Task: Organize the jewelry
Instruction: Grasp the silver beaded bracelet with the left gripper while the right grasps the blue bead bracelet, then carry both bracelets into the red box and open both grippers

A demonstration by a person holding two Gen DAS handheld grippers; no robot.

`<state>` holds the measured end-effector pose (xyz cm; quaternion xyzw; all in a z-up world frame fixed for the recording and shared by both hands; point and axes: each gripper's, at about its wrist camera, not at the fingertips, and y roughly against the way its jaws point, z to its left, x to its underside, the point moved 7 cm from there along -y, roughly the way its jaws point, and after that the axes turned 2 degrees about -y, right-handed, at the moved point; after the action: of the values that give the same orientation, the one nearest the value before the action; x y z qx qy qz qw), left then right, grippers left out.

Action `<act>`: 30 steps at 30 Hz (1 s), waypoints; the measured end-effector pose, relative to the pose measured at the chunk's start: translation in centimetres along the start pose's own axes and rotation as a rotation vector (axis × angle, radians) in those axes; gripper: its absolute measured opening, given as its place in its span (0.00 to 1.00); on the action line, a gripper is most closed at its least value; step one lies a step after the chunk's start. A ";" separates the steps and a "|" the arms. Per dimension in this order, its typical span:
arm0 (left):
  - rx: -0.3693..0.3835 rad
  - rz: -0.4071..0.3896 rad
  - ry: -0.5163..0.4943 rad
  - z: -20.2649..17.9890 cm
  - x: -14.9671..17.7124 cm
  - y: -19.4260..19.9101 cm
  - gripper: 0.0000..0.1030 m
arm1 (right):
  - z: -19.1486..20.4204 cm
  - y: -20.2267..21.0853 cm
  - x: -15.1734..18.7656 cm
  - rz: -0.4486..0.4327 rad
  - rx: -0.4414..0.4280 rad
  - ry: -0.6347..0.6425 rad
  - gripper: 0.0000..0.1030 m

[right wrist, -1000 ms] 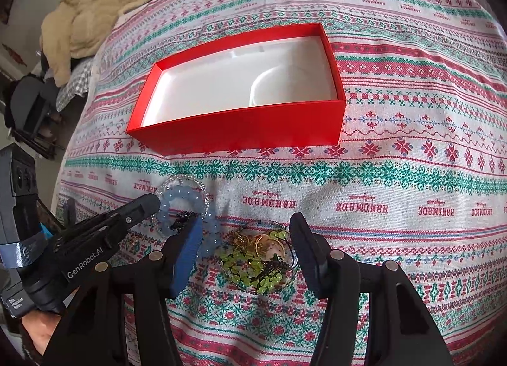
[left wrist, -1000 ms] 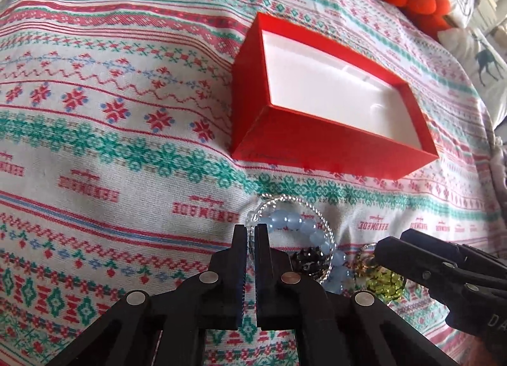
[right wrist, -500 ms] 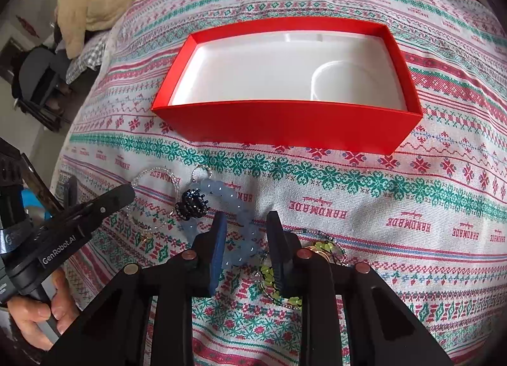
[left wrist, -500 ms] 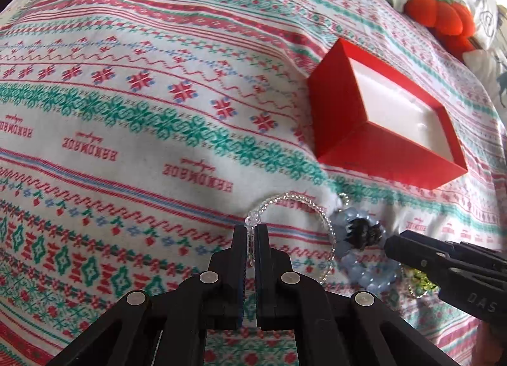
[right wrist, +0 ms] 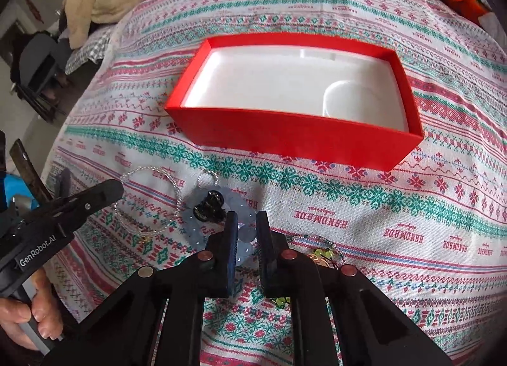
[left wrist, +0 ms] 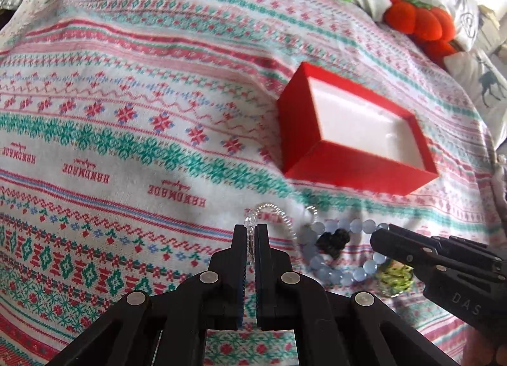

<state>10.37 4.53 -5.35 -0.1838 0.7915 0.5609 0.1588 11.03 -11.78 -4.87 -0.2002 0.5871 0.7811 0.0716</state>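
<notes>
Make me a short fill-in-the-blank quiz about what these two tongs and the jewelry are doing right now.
1. The left tongs are shut on the clear bead ____.
2. The right tongs pinch the pale ____ bead bracelet.
3. The red box holds ____ jewelry so far.
4. The green bead piece lies on the patterned ____.

Missing words: bracelet; blue; no; cloth

- Box [right wrist: 294, 140]: red outside, white inside.
- Bedspread [left wrist: 126, 144]: white with red, green and blue knit-style bands.
- Bead bracelet [left wrist: 336, 274]: pale blue.
- Thin bracelet [left wrist: 272, 210]: clear beads.
- Small cluster [left wrist: 394, 277]: yellow-green, perhaps beads.
- Charm [right wrist: 210, 205]: glossy black.
</notes>
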 end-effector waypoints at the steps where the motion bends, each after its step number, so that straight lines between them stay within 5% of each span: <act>1: 0.006 -0.005 -0.006 -0.3 -0.1 0.3 0.00 | 0.2 0.6 -0.1 -0.013 -0.012 0.002 0.12; 18: 0.023 -0.075 -0.131 -6.1 -5.0 3.5 0.00 | -0.1 8.1 -2.3 -0.150 -0.065 -0.002 0.12; 30: 0.219 -0.133 -0.164 -11.8 -8.2 0.8 0.00 | -4.3 10.4 -7.3 -0.277 -0.014 -0.089 0.12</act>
<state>16.68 -5.45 2.81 -0.1711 0.8183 0.4726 0.2787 15.08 -18.04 6.32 -0.2451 0.5444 0.7760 0.2032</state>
